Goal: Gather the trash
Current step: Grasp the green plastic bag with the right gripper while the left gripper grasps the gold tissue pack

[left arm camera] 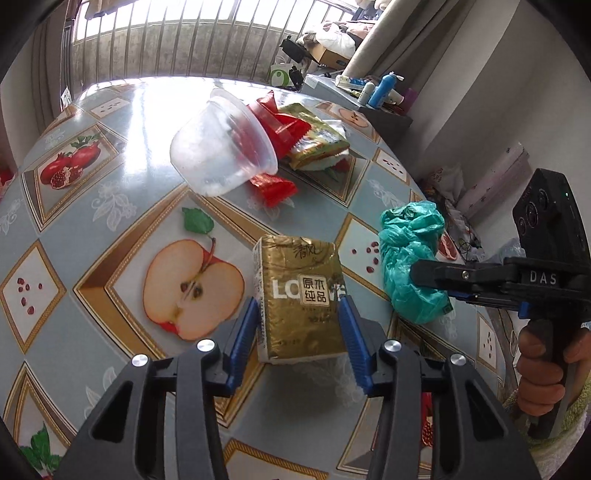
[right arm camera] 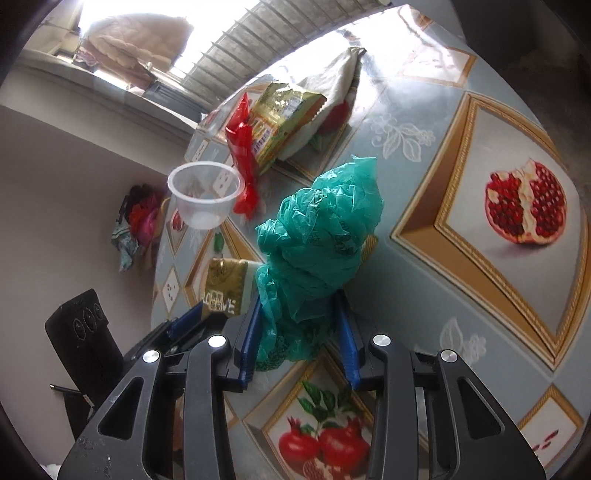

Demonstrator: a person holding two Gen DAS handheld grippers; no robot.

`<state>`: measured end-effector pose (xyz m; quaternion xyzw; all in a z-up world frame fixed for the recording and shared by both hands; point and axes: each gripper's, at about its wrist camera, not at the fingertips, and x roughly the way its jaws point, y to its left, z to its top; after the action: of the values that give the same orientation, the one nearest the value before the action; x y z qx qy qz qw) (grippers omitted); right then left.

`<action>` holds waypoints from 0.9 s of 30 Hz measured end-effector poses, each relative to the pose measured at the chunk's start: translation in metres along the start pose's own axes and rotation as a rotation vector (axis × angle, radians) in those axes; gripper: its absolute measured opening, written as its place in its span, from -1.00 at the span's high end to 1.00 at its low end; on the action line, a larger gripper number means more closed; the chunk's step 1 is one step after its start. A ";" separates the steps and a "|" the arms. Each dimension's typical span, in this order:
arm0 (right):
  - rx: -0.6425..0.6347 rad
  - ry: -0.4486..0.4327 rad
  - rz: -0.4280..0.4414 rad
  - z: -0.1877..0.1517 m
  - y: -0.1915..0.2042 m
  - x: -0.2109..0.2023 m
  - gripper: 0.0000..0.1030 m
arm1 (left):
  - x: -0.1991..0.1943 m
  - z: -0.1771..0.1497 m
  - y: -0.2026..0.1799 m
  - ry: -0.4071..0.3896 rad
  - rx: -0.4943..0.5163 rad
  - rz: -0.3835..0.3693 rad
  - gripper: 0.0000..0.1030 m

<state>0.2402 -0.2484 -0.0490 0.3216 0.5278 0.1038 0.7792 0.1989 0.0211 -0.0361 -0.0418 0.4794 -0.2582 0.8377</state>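
Grippers angle downward: your left gripper (left arm camera: 299,328) clamps the gold tissue pack (left arm camera: 301,295), your right gripper (right arm camera: 299,332) apparently pinches the green plastic bag (right arm camera: 317,236). Both rest on the fruit-patterned tablecloth (left arm camera: 110,229) near a barred window (left arm camera: 192,33).

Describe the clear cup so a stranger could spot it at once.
On the fruit-printed tablecloth, look toward the window end, at the heap of red and gold wrappers. The clear plastic cup lies tipped on its side against them, the only see-through thing there.

You have a fruit-print tablecloth (left arm camera: 92,229) under everything. Beyond the table's far edge stands a blue bottle (left arm camera: 381,88) among toiletries, with a cardboard box (left arm camera: 328,55) by the barred window (left arm camera: 184,33).
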 end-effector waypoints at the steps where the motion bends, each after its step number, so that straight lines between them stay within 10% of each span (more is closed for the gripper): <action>1: -0.002 0.009 -0.002 -0.008 -0.002 -0.004 0.32 | -0.003 -0.006 -0.004 0.006 0.001 -0.007 0.16; 13: -0.029 0.012 -0.073 -0.105 -0.014 -0.051 0.29 | -0.025 -0.069 -0.028 0.103 -0.025 -0.063 0.16; 27: -0.025 -0.097 -0.185 -0.098 -0.009 -0.055 -0.15 | 0.000 -0.023 -0.029 0.018 -0.106 0.029 -0.26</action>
<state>0.1282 -0.2447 -0.0367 0.2664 0.5155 0.0222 0.8141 0.1685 -0.0001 -0.0392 -0.0767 0.5006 -0.2206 0.8336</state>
